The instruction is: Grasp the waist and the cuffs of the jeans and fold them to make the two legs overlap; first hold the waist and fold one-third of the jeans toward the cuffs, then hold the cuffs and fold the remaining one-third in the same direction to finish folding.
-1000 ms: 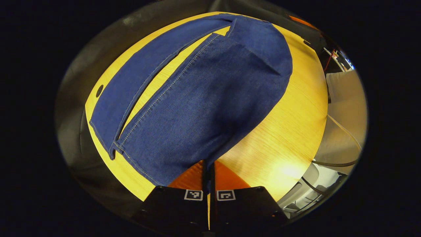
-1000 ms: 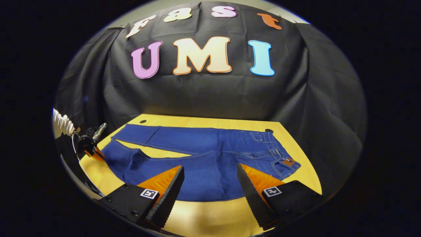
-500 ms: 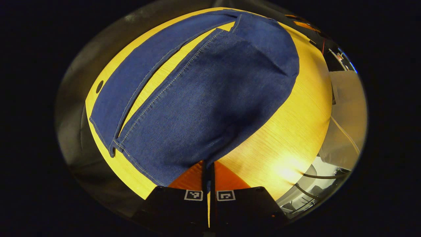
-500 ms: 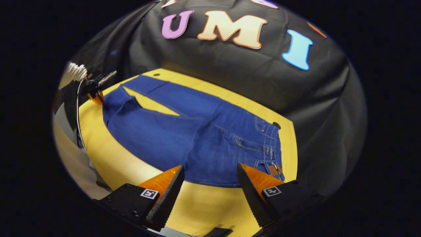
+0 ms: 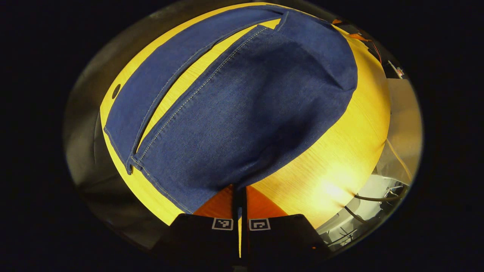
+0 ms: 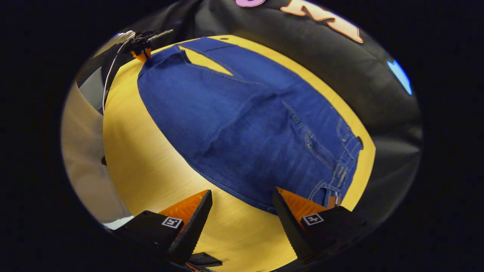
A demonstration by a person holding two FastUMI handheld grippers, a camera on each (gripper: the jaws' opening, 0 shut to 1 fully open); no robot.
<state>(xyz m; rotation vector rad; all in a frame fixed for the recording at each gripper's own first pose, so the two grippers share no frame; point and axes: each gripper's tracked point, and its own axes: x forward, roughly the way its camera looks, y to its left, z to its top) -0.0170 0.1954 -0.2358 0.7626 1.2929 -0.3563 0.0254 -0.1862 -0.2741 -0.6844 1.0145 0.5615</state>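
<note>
— Swung downward since a second ago, right gripper (image 6: 242,211): booth wall mostly gone from its view, jeans (image 6: 245,128) and table (image 6: 151,170) now large beneath. Hardly moved, left gripper (image 5: 239,196).

— Progress?

— Early, by the look of it. Still spread flat along the yellow table, both legs side by side with a wedge of bare wood between them; no leg overlap yet, no thirds folded. Left gripper pinched tight on the near leg's cuff (image 5: 211,189), denim bunched up from the closed fingers. Right gripper wide open, holding nothing, poised just short of the near waist corner (image 6: 329,189).

— Left to do?

— Probably close on the waist, carry the near leg over the far one, then both thirds.

— Differences between views?

— Right gripper view: waistband, pockets, belt loops, plus the left gripper (image 6: 141,47) far off at the cuff with a pale sleeve (image 6: 121,37) behind. Left gripper view: cuff hems (image 5: 130,166) up close, leg seams running away, waist end hidden past the raised cloth.
</note>
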